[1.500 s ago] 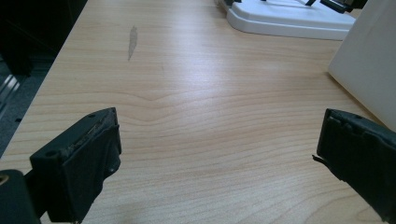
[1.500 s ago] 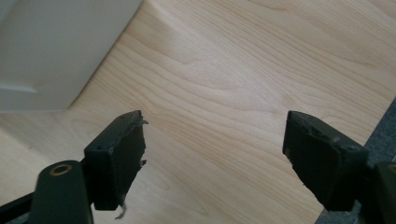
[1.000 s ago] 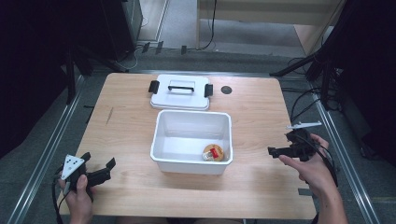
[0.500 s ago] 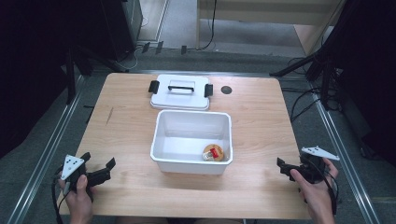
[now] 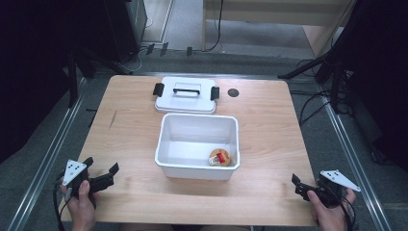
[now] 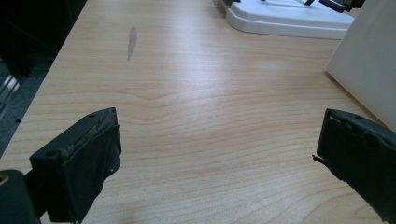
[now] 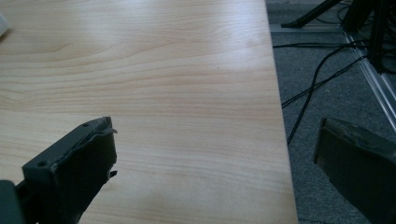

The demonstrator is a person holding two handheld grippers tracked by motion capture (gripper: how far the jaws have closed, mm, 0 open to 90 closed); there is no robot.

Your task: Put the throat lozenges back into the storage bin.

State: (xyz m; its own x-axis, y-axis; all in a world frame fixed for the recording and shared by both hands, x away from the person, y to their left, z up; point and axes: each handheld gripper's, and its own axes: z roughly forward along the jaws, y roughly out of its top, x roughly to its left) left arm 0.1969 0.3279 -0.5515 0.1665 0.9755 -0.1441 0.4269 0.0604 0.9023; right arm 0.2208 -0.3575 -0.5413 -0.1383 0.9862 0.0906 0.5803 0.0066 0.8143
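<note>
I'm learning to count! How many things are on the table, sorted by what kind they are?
White boxes: 1, the open bin
White lids: 1, the lid lying behind the bin
Small round things with a red patch: 1, the item inside the bin
Dark round spots: 1, the spot beside the lid
Total: 4
</note>
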